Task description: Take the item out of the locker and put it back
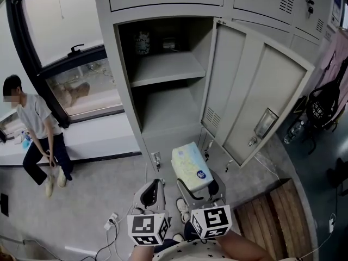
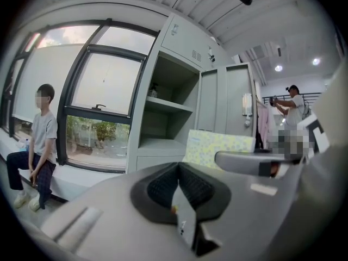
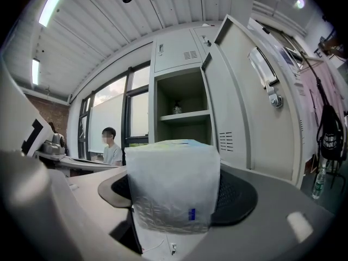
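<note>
Roughly halfway imo: soft white plastic-wrapped tissue pack w/ pale floral print (image 1: 191, 165) already taken out, clamped in right gripper (image 1: 199, 188), held just outside open grey metal locker (image 1: 163, 110). Left gripper (image 1: 151, 193) closed up, nothing gripped. Put-back not yet done.

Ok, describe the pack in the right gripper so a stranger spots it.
Find the open grey locker; in front of its lower compartment the right gripper grips a soft pack. It alone is a white wrapped bundle with pale print and blue mark.
</note>
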`<action>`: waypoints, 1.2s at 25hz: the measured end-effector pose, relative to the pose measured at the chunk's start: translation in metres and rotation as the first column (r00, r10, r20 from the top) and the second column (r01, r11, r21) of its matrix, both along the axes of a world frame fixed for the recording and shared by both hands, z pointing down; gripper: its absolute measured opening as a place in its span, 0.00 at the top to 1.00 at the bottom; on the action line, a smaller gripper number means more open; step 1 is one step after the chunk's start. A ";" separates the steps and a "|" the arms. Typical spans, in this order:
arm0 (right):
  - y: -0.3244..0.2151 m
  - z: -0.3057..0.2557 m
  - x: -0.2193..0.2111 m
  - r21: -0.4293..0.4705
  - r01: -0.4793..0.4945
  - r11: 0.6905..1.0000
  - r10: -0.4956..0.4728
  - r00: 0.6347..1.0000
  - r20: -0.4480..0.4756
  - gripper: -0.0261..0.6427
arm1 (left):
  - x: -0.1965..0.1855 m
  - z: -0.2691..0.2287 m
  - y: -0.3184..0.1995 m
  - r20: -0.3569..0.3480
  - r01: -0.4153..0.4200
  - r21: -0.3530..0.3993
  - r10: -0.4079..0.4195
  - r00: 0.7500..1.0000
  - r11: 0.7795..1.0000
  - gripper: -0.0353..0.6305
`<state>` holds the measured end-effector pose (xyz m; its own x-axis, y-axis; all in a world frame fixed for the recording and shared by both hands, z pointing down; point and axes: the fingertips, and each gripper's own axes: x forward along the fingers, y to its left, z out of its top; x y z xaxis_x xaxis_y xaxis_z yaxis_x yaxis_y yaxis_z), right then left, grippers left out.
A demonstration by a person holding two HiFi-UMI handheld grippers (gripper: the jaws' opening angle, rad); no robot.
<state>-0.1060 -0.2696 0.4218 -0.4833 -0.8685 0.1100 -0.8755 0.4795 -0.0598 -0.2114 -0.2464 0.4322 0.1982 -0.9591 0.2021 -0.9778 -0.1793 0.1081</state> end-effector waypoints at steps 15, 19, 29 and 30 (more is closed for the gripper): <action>-0.133 -0.014 -0.041 0.034 0.034 0.999 -0.033 0.999 -0.029 0.39 | -0.020 0.002 -0.090 -0.010 0.016 -0.012 -0.016 1.000 1.000 0.94; -0.182 -0.015 -0.058 0.033 0.037 0.999 -0.035 0.998 -0.044 0.39 | -0.029 0.002 -0.117 -0.015 0.034 -0.017 -0.035 0.999 0.999 0.94; -0.249 -0.005 -0.081 -0.001 0.018 1.000 -0.018 0.998 -0.065 0.39 | -0.045 0.002 -0.157 -0.014 0.055 -0.036 -0.056 0.998 0.998 0.94; -0.251 -0.003 -0.082 0.001 0.011 1.000 -0.010 0.998 -0.066 0.39 | -0.046 0.002 -0.159 -0.012 0.055 -0.036 -0.056 0.998 0.998 0.94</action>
